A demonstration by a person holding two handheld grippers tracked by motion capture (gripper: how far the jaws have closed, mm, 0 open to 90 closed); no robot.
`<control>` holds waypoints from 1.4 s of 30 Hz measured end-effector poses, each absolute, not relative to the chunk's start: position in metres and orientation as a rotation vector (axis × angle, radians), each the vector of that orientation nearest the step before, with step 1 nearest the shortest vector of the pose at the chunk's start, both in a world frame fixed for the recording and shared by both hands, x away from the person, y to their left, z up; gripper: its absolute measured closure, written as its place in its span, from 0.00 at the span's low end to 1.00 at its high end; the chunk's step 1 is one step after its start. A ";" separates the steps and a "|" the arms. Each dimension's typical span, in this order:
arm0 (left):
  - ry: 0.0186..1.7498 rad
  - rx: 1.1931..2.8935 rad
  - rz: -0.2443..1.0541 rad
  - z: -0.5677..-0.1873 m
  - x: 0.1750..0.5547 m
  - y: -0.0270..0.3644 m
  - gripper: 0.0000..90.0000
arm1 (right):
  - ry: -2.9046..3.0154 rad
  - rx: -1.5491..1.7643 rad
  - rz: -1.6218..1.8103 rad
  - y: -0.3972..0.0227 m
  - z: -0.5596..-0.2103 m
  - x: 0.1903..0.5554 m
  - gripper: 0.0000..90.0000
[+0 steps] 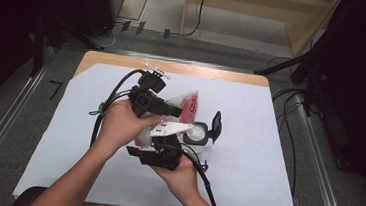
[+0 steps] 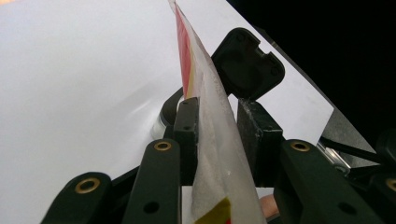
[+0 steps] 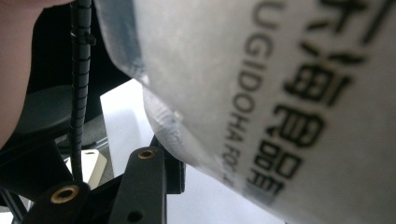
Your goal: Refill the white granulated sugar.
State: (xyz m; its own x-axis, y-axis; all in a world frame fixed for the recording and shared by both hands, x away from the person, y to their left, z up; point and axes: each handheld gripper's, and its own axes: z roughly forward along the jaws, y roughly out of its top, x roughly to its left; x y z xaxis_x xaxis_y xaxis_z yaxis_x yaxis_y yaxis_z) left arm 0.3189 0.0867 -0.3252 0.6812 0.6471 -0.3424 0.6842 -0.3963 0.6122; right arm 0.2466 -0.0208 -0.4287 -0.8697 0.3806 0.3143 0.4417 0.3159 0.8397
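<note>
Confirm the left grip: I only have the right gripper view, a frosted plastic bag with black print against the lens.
Observer: The left gripper is clamped on the frosted plastic bag, with a pad pressing on each side.
Operator: What's under the bag?
Observer: A small round white container, its black flip lid standing open.
Operator: Any colour on the bag?
Observer: Red print on its upper part, seen from the high view.

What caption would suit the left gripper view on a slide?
Left claw clamps a translucent bag above a white container with its black lid open.
</note>
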 end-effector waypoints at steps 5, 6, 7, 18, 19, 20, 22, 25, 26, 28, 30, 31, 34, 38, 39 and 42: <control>1.014 2.145 -0.074 -0.328 0.321 0.085 0.79 | -2.496 -0.797 -1.622 -0.023 -0.430 0.247 0.71; 1.013 2.141 -0.077 -0.328 0.322 0.086 0.79 | -2.497 -0.797 -1.621 -0.023 -0.431 0.247 0.71; 1.016 2.138 -0.082 -0.328 0.322 0.086 0.79 | -2.501 -0.797 -1.621 -0.023 -0.431 0.247 0.71; 1.015 2.139 -0.091 -0.328 0.322 0.086 0.78 | -2.507 -0.790 -1.620 -0.023 -0.431 0.246 0.71; 1.014 2.142 -0.091 -0.328 0.322 0.086 0.78 | -2.508 -0.788 -1.620 -0.023 -0.431 0.246 0.71; 1.017 2.138 -0.091 -0.329 0.322 0.086 0.78 | -2.510 -0.786 -1.620 -0.023 -0.431 0.246 0.71; 1.013 2.141 -0.098 -0.329 0.323 0.087 0.78 | -2.517 -0.786 -1.618 -0.023 -0.430 0.246 0.71; 1.016 2.150 -0.113 -0.328 0.326 0.087 0.78 | -2.518 -0.789 -1.620 -0.022 -0.430 0.246 0.71; 1.013 2.152 -0.117 -0.328 0.326 0.087 0.78 | -2.519 -0.790 -1.622 -0.022 -0.430 0.246 0.71; 1.011 2.153 -0.110 -0.328 0.326 0.086 0.79 | -2.520 -0.792 -1.625 -0.022 -0.430 0.246 0.71; 1.014 2.151 -0.114 -0.328 0.326 0.086 0.79 | -2.521 -0.792 -1.627 -0.022 -0.430 0.245 0.71; 1.014 2.148 -0.121 -0.328 0.326 0.086 0.79 | -2.522 -0.792 -1.626 -0.023 -0.430 0.245 0.71; 1.020 2.139 -0.140 -0.329 0.327 0.088 0.79 | -2.527 -0.790 -1.624 -0.022 -0.430 0.245 0.71; 1.033 2.131 -0.158 -0.329 0.327 0.087 0.79 | -2.536 -0.790 -1.620 -0.021 -0.430 0.245 0.71; 1.032 2.131 -0.160 -0.329 0.327 0.087 0.79 | -2.540 -0.787 -1.620 -0.021 -0.430 0.245 0.71; 1.037 2.128 -0.164 -0.329 0.327 0.087 0.79 | -2.547 -0.788 -1.620 -0.021 -0.430 0.244 0.71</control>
